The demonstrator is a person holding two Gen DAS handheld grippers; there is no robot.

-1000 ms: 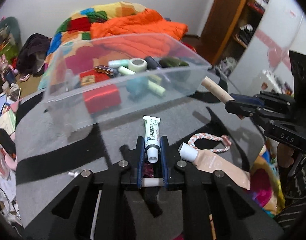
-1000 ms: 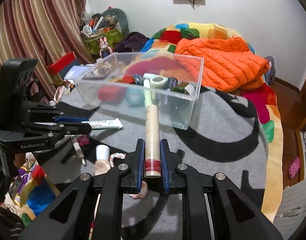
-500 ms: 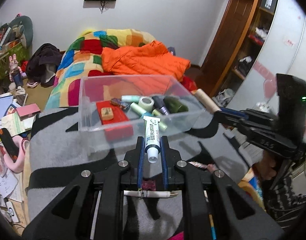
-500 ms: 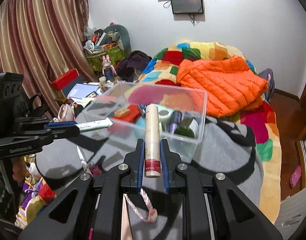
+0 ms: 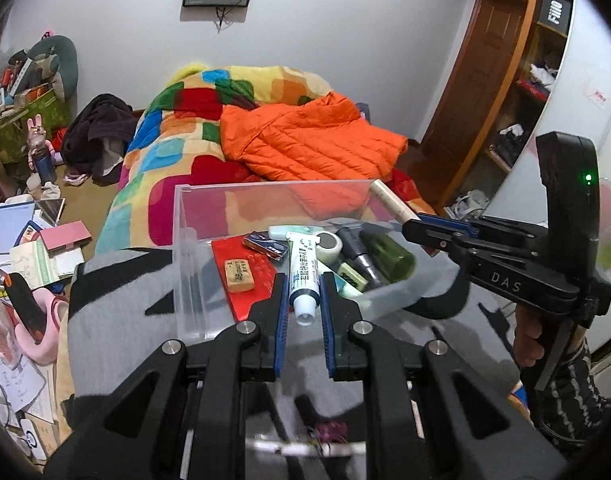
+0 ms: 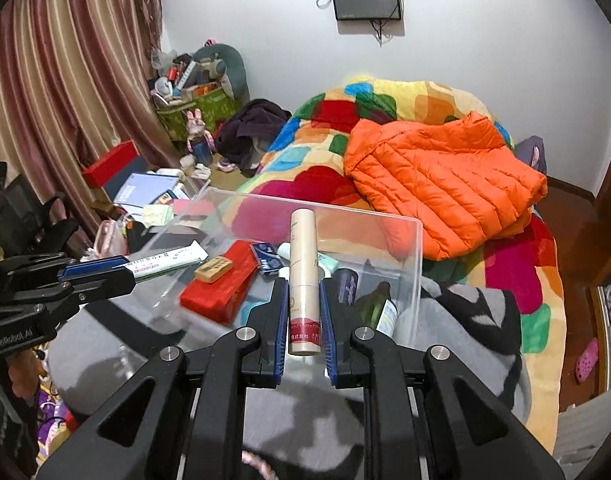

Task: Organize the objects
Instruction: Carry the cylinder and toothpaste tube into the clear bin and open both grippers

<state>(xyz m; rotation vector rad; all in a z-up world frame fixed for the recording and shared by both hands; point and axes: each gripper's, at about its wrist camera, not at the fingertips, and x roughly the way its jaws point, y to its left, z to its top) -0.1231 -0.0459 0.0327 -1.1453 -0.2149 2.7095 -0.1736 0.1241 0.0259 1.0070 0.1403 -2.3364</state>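
left gripper (image 5: 302, 304) clamps white tube (image 5: 303, 276) at frame centre over clear bin (image 5: 193, 240), right gripper (image 6: 302, 312) grips beige cylinder (image 6: 302, 276) centre frame, pink curtain (image 6: 65, 80) upper left shows in the right view only, wooden shelf (image 5: 517, 80) upper right in the left view only

white tube (image 5: 302, 276), beige cylinder (image 6: 302, 280), both above clear bin (image 6: 409, 276)

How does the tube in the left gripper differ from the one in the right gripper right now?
The white tube in the left gripper is flattened at its far end with a round cap toward the camera; the beige tube in the right gripper is a straight round cylinder. The white one carries blue print, the beige one a red band. Both are clamped lengthwise and point over the clear bin.
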